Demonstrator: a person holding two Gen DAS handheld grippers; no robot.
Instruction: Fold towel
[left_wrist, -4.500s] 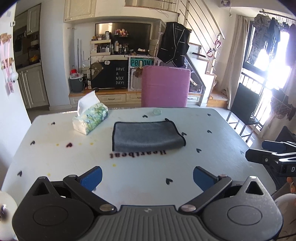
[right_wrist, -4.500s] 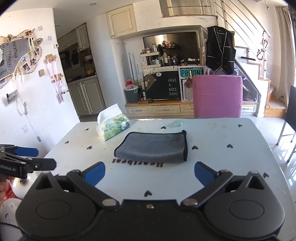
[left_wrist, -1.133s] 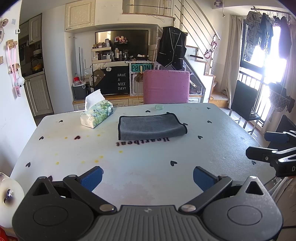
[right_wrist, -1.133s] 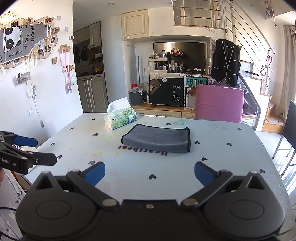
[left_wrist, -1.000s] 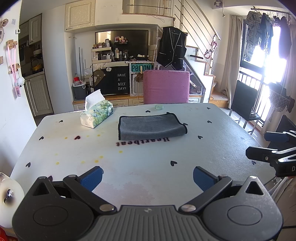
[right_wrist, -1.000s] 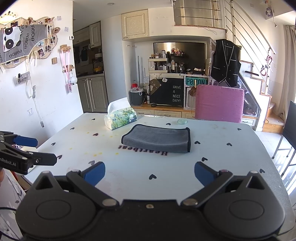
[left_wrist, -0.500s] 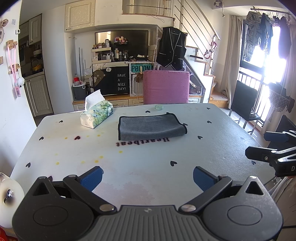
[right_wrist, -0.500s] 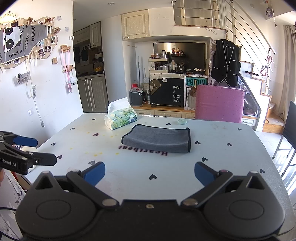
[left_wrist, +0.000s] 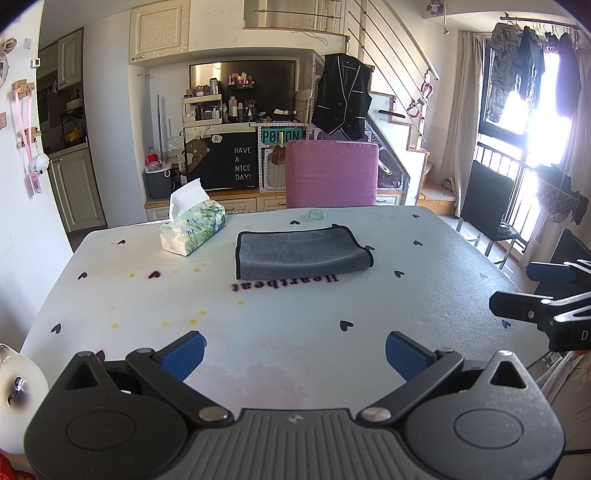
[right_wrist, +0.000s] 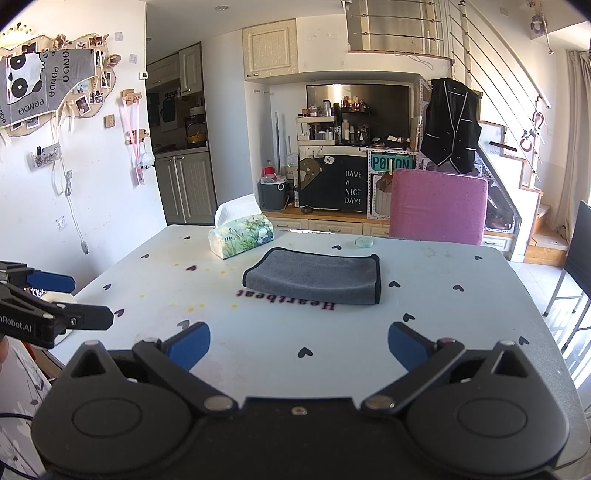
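A grey towel with black trim (left_wrist: 301, 253) lies folded flat on the white table (left_wrist: 295, 317), past the word "Heartbeat"; it also shows in the right wrist view (right_wrist: 317, 276). My left gripper (left_wrist: 293, 354) is open and empty, held back over the table's near edge, well short of the towel. My right gripper (right_wrist: 298, 342) is open and empty, also near the front edge. Each gripper shows from the side in the other's view: the right one (left_wrist: 535, 291) at the far right, the left one (right_wrist: 62, 299) at the far left.
A tissue box (left_wrist: 192, 229) stands left of the towel. A small round green lid (left_wrist: 317, 213) lies behind it. A pink chair (left_wrist: 331, 173) stands at the far edge. A white round object (left_wrist: 18, 391) sits at the near left corner.
Over the last second nothing has visibly moved. Compared with 4.5 s ago, both grippers have drawn back from the towel, which lies as before.
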